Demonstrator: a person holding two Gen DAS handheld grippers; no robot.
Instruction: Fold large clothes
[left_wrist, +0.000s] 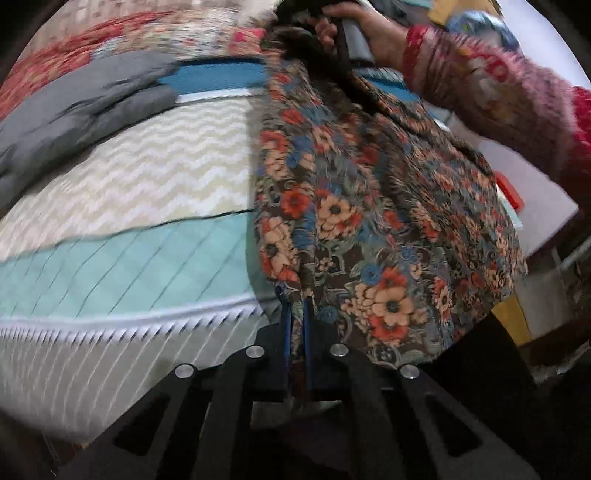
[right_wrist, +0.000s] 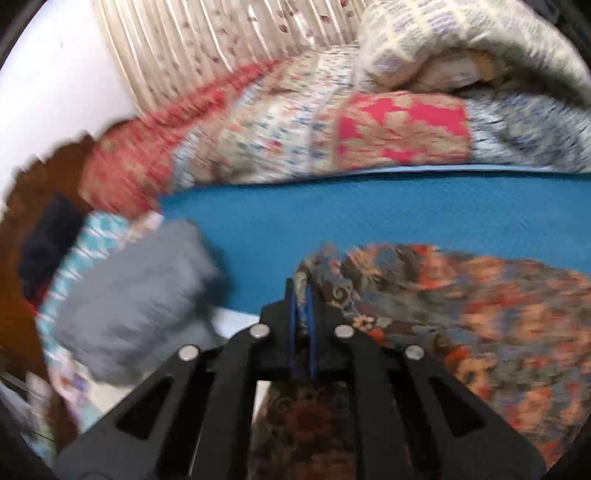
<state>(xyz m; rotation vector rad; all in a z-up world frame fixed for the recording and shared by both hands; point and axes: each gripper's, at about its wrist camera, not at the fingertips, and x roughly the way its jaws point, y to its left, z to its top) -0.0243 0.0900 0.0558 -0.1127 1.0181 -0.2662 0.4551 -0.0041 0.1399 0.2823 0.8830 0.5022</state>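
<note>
Fabric of the floral garment looked thin, limp and light, hanging in loose folds between the two tools above the bed, so it would likely sag and slide rather than hold a crease. The left gripper was pinched shut on its lower edge, and the right gripper was clamped on another edge above the blue mat. Hems and corners seemed the soundest places to hold; a grey garment lay apart.
</note>
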